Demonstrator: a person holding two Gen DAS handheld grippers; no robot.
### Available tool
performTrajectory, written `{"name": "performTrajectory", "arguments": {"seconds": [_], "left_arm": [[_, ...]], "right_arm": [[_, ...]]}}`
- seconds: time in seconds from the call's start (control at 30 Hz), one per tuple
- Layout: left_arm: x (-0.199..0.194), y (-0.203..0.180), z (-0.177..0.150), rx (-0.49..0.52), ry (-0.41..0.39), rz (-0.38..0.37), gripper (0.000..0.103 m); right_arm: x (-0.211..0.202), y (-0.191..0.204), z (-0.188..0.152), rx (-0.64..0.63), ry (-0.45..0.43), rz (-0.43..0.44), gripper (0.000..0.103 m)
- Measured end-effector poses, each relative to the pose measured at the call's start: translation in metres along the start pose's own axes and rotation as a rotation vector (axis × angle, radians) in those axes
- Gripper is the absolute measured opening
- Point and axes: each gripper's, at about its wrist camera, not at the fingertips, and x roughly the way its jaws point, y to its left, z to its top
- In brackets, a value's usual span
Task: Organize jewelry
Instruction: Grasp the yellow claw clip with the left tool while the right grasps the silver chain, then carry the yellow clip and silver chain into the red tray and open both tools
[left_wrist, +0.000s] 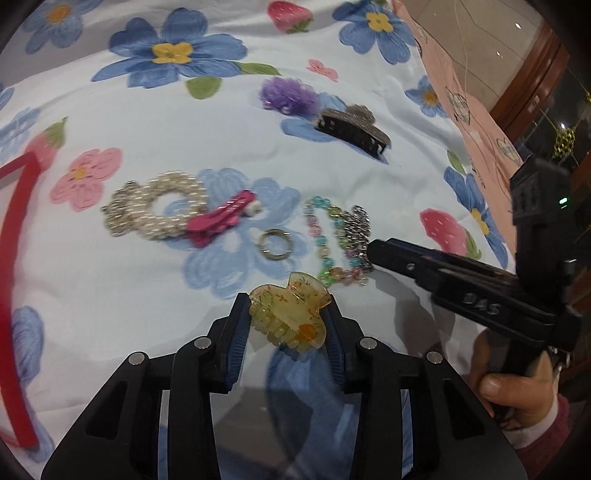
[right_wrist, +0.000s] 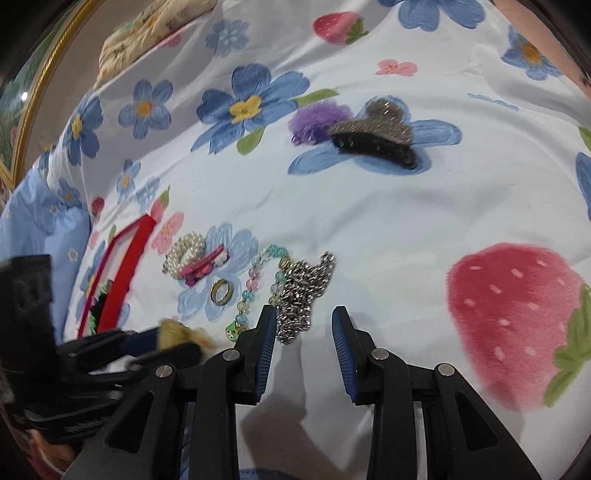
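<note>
A yellow claw clip (left_wrist: 288, 314) is gripped between the pads of the left gripper (left_wrist: 286, 325), above a flower-printed bedspread (left_wrist: 147, 280); in the right wrist view this clip (right_wrist: 177, 332) is blurred and partly hidden behind the left gripper's fingers. The right gripper (right_wrist: 304, 332) is held open with nothing between its pads, its left finger just beside a silver chain (right_wrist: 303, 291). In the left wrist view the chain (left_wrist: 356, 229) is partly covered by the right gripper's tip (left_wrist: 376, 251), and whether they touch cannot be told. Only part of a hand (left_wrist: 517, 387) on the right gripper's handle is seen. A bead bracelet (left_wrist: 328, 243) lies around and beside the chain, a gold ring (left_wrist: 275, 243) beside it, then a pearl scrunchie (left_wrist: 155, 210) with a pink clip (left_wrist: 221, 218) laid over it. Farther off, a glitter claw clip (left_wrist: 354, 129) touches a purple pompom (left_wrist: 286, 94). A red box (left_wrist: 14, 258) is cut off at the bedspread's left edge; its contents are hard to make out
</note>
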Motion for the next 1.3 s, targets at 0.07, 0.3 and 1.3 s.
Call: {"name": "performTrajectory", "arguments": {"seconds": [0.07, 0.3, 1.3], "left_arm": [[-0.004, 0.006, -0.001, -0.012, -0.005, 0.004, 0.036], [-0.018, 0.023, -0.004, -0.049, -0.022, 0.015, 0.036], [-0.14, 0.123, -0.053, -0.226, -0.198, 0.142, 0.036]], "right_arm": [[0.007, 0.004, -0.001, -0.023, 0.004, -0.027, 0.034], [0.022, 0.021, 0.0, -0.145, -0.021, -0.146, 0.031], [-0.046, 0.138, 0.012, -0.211, -0.167, 0.17, 0.009]]}}
